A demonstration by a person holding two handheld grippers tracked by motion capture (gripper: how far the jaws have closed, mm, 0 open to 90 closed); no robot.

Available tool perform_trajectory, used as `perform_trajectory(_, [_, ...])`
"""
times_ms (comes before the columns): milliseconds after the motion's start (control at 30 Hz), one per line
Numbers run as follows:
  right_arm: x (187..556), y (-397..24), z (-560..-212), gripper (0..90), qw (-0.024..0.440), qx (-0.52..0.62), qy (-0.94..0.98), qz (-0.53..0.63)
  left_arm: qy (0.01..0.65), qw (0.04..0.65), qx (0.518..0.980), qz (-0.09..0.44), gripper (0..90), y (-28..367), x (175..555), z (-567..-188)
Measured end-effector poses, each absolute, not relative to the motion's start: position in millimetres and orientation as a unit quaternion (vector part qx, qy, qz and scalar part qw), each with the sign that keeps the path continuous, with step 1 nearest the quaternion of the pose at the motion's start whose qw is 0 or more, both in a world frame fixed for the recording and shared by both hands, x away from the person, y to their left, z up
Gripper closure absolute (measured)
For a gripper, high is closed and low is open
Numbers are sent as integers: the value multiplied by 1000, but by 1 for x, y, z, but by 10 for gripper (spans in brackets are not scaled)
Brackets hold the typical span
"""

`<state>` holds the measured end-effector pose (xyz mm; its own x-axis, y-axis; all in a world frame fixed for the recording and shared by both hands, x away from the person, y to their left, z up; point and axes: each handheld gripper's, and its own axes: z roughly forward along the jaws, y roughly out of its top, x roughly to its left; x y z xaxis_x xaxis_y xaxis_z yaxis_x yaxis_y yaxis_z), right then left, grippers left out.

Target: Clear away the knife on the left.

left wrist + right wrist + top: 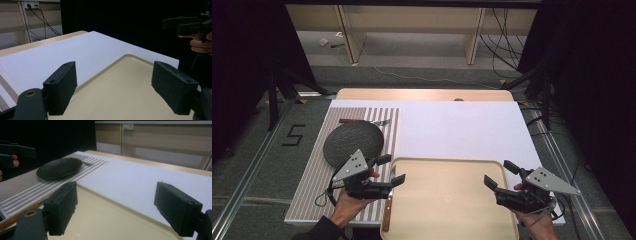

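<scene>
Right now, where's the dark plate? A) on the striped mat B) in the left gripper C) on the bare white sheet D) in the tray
A: the dark plate lies on the striped mat, left of the tray, apart from both open grippers.

Our left gripper (390, 171) rides in our left hand (346, 206), jaws spread wide, nothing between them, pointing toward the right. Our right gripper (500, 173) sits in our right hand (539, 222), jaws also wide apart and empty, pointing leftward.
</scene>
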<state>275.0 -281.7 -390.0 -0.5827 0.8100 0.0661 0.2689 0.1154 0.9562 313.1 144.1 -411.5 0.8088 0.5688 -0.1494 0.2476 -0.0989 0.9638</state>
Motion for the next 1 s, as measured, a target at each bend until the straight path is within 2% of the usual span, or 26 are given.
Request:
perform_trajectory(167, [275, -281, -390, 199, 249, 383, 703, 545, 282, 605, 733, 131, 190, 143, 308, -413])
perform_trajectory(300, [274, -282, -390, 198, 248, 380, 702, 549, 285, 602, 738, 110, 177, 148, 307, -413])
perform_trajectory(733, [272, -281, -389, 194, 238, 374, 699, 560, 302, 601, 730, 124, 164, 160, 298, -412])
perform_trajectory(1000, [272, -281, -389, 193, 235, 375, 698, 563, 302, 591, 739, 113, 158, 157, 299, -414])
